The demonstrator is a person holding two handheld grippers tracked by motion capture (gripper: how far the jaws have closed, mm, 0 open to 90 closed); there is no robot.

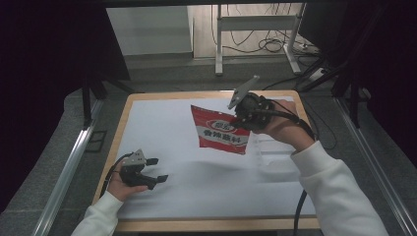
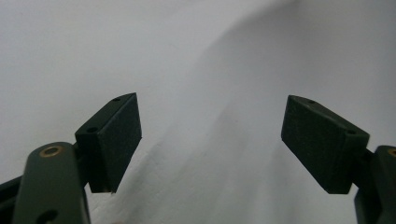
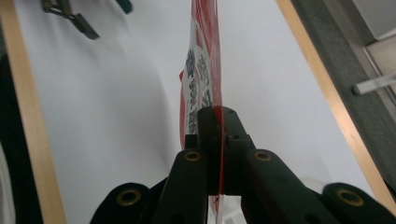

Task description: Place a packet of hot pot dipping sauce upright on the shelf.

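- The right gripper (image 1: 244,109) is at the far right part of the table (image 1: 123,129), held up above the white sheet (image 1: 162,132) by the person's right hand (image 1: 278,127).
- Its jaws are closed tight on the edge of a red packet (image 1: 220,131); in the right gripper view the two black jaws meet with the thin red film pressed between them (image 3: 217,140).
- The red packet hangs in the air from this grip, clear of the sheet. It is flat and thin, with a white label and dark printed characters on the side toward the camera.
- In the high view the packet is left of the right gripper and a little nearer than it, over the far middle of the sheet, and it is tilted, with its far left corner pointing up.
- In the right gripper view the packet (image 3: 205,60) is seen almost edge-on, running away from the jaws.
- The left gripper (image 1: 156,169) is at the near left part of the table, in the person's left hand (image 1: 118,184), low over the sheet, well apart from the packet.
- Its jaws are spread wide and nothing is between them; in the left gripper view the two black pads (image 2: 116,140) stand far from each other with the white sheet (image 2: 210,70) beyond them.
- The white sheet covers almost the whole table top, and the wooden rim of the table shows around it.
- Both sleeves of the person are white; a black cable (image 1: 299,211) runs down along the right sleeve (image 1: 334,191).
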